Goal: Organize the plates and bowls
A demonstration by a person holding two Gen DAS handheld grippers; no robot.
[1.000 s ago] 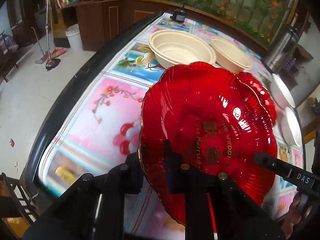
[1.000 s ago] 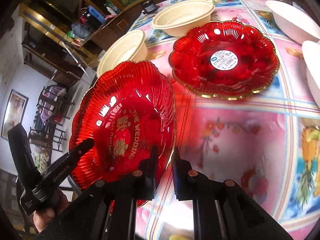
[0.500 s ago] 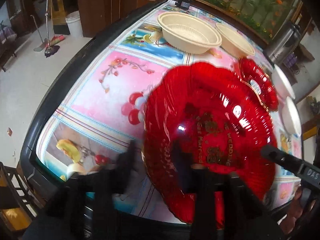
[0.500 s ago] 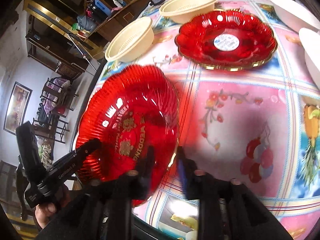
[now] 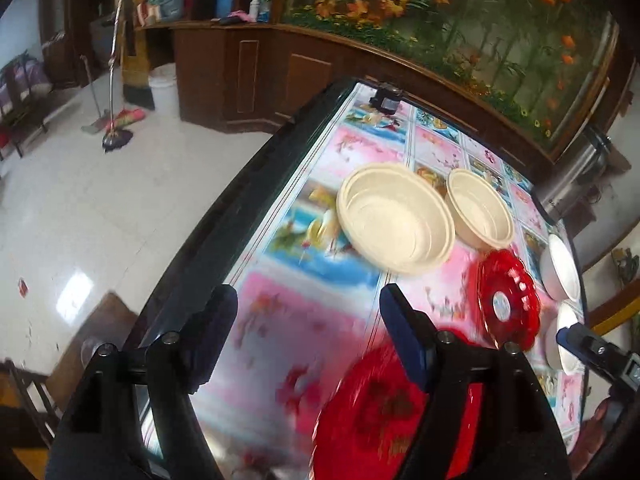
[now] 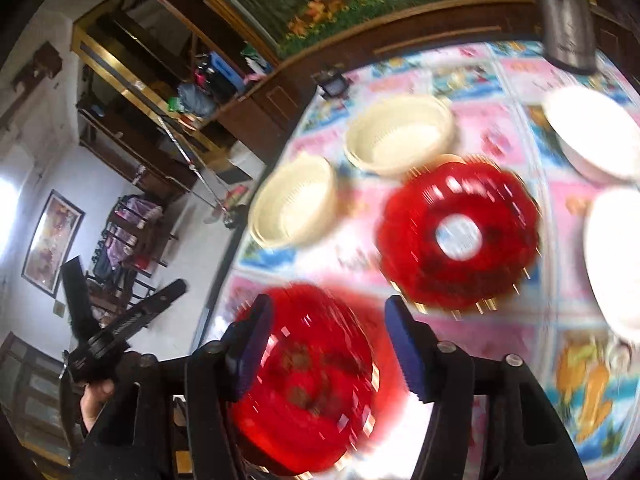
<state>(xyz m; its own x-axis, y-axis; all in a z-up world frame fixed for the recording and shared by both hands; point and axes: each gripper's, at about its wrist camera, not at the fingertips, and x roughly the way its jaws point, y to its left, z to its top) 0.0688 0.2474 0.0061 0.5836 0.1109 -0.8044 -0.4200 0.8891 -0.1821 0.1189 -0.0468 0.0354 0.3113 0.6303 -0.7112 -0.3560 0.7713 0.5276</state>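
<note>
A red scalloped plate [image 5: 376,412] with gold lettering lies blurred near the table's front edge, free of both grippers. My left gripper [image 5: 310,332] hovers above and left of it, jaws opening, nothing between the pads. My right gripper [image 6: 328,340] is above the same plate [image 6: 308,380]; its jaws are opening too and the pads do not touch it. A second red plate [image 6: 460,232] with a white sticker sits farther in. Two cream bowls [image 5: 396,216] [image 5: 480,208] stand behind it. Two white bowls [image 6: 592,136] [image 6: 616,256] are at the right.
A flowered cloth [image 5: 320,264] covers the dark-edged table. A steel flask [image 6: 564,12] stands at the far right corner and a small black device [image 5: 386,100] at the far edge. A hand [image 6: 96,396] holds the left gripper off the table's left side, above tiled floor [image 5: 100,200].
Both grippers were shut on the rim of the lettered red plate, holding it tilted. They have let go, opened and lifted away. The plate has dropped toward the table's front edge.
</note>
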